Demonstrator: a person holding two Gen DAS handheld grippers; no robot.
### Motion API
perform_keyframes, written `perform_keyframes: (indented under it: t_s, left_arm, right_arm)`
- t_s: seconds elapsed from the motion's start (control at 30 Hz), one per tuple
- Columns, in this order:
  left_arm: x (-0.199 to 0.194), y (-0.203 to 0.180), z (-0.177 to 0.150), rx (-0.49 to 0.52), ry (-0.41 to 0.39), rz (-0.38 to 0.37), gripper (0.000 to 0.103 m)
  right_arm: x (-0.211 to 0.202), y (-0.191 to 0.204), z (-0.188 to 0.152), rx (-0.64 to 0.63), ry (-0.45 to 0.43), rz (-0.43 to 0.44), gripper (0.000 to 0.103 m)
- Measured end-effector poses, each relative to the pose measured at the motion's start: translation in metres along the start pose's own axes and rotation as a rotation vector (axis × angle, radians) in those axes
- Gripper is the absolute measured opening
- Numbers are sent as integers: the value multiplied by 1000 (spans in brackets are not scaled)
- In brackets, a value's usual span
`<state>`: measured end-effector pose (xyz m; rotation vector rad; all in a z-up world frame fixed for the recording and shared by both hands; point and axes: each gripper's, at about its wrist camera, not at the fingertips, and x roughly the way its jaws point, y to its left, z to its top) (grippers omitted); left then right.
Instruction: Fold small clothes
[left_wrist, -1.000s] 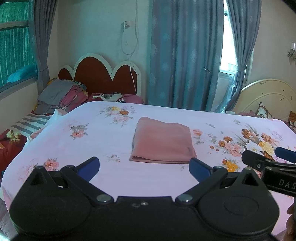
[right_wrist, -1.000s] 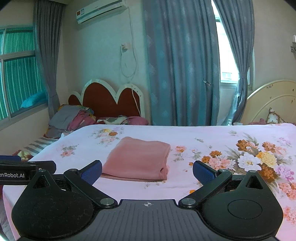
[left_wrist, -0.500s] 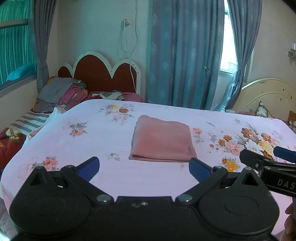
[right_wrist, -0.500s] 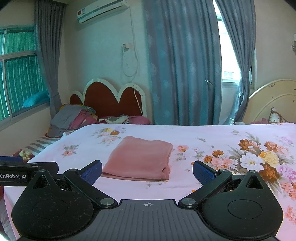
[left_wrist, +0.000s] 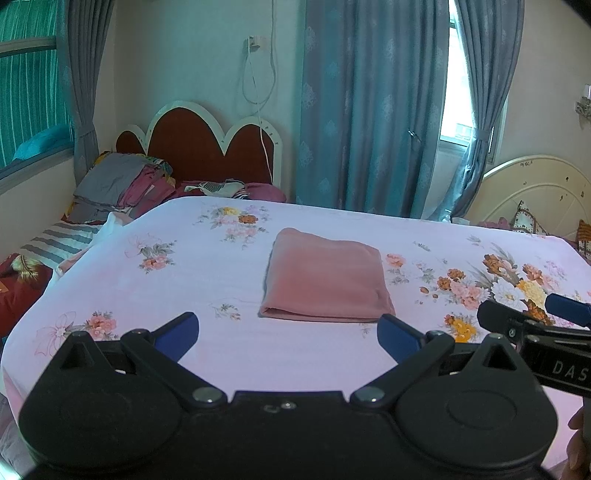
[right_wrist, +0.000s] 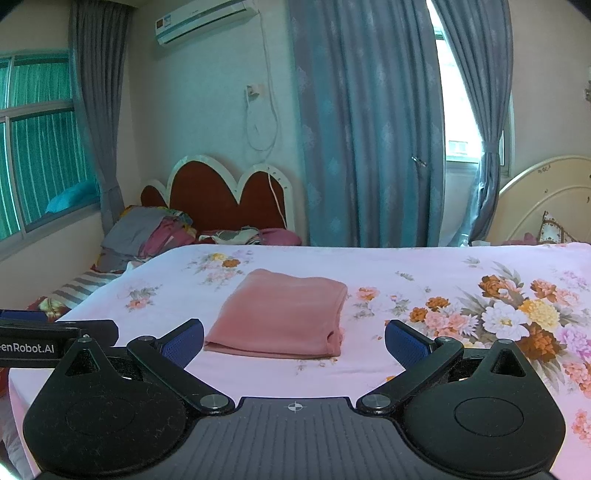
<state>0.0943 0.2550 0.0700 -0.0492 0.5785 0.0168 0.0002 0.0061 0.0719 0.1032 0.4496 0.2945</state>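
Lying folded on floral bedsheet (left_wrist: 207, 280): pink cloth (left_wrist: 325, 277); left hand-held gripper (left_wrist: 288, 336), right hand-held gripper (right_wrist: 294, 341) wide, empty.

- A bed sheet (left_wrist: 221, 280), pale pink with flower prints, covers the bed; the biggest bouquet print (right_wrist: 517, 317) lies toward its right edge.
- A scalloped headboard (left_wrist: 207, 147), dark red with a white rim, stands past the bed's far left corner.
- A pile of clothes (left_wrist: 122, 184) is heaped in front of the headboard, at its left end.
- Blue-grey curtains (left_wrist: 373, 110) hang behind the bed's far edge.
- An air conditioner (right_wrist: 207, 18) is mounted high on the wall.
- A cream headboard (left_wrist: 535, 192) stands at the far right.
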Motion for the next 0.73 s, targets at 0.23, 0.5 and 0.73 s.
perform_keyframes:
  t_s: [0.23,0.5,0.73]
  left_arm:
    - [7,3,-2,-2,12,-3,103]
    - [29,5,1,4,38,-37,103]
    - [59,5,9,11,38,-17,103]
  right_arm:
    - [5,-1,-3,1,10,-2,103]
    - [17,-5,-5,8,30,-8,103]
    - [42,-20,-7,31,67,-35,103]
